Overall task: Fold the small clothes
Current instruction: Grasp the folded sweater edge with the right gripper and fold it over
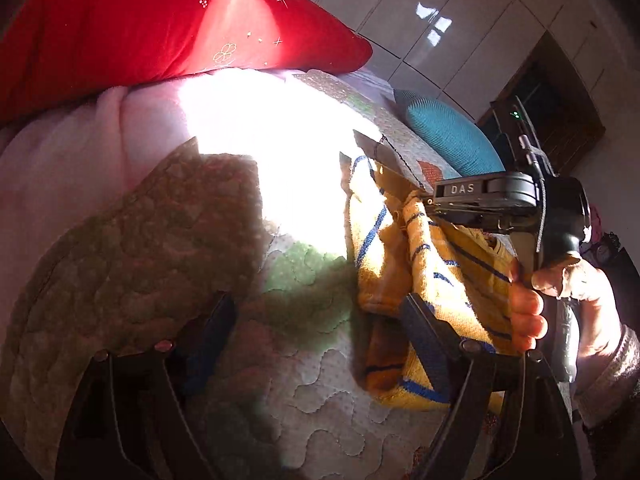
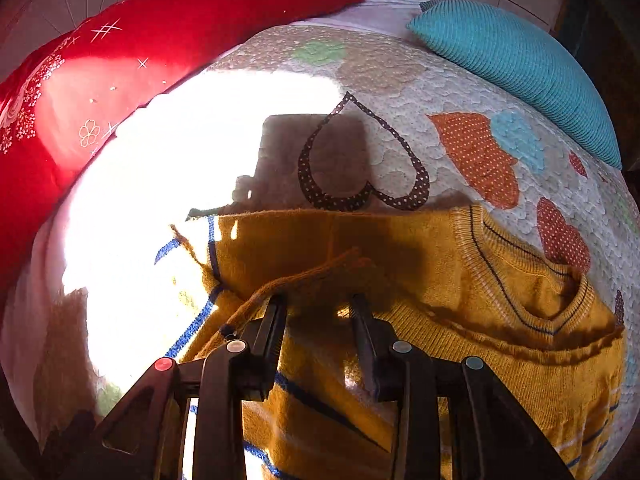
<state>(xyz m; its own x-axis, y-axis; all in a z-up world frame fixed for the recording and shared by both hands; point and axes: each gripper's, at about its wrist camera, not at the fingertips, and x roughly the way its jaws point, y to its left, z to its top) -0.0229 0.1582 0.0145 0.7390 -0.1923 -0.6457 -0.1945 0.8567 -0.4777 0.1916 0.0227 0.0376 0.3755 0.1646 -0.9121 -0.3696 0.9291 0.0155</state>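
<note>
A small mustard-yellow knit sweater [image 2: 500, 320] with blue stripes lies on the quilted bed; it also shows in the left wrist view [image 1: 404, 256]. My right gripper [image 2: 318, 300] is partly open, its fingers over a raised fold of the sweater's edge, with knit between and under them. It shows in the left wrist view [image 1: 404, 192], low on the sweater, with its finger tips hidden in the cloth. My left gripper [image 1: 320, 312] is open wide and empty, just left of the sweater, its right finger [image 1: 424, 340] over the sweater's edge.
A red pillow [image 2: 168, 36] lies at the back left and a teal cushion [image 2: 520, 64] at the back right. The quilt [image 2: 380, 92] has heart patches. A bright patch of sunlight washes out the middle. A pink blanket [image 1: 80, 144] lies on the left.
</note>
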